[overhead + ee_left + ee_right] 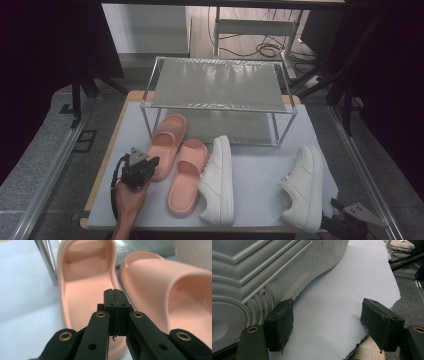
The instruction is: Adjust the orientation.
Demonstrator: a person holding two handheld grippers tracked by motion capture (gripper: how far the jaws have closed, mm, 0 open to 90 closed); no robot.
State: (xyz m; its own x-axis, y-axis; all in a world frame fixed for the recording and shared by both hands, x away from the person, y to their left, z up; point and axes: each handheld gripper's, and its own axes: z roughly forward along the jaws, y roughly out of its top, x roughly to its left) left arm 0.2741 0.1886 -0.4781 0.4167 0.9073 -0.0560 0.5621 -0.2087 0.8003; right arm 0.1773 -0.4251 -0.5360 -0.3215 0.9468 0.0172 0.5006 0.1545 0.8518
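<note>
The left gripper [150, 162] has its jaws pressed together, empty, at the near end of the left pink slipper [166, 145], which lies by the rack's [220, 107] left leg. The right gripper [327, 325] stands apart beside the right white sneaker's [262, 277] sole.

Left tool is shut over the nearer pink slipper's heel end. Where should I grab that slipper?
Probably the outer side wall of the left pink slipper, near the heel. Open the left tool, then come from above with one pad inside the footbed and one outside: the wall stands upright and thin, and the other slipper crowds its inner side.
</note>
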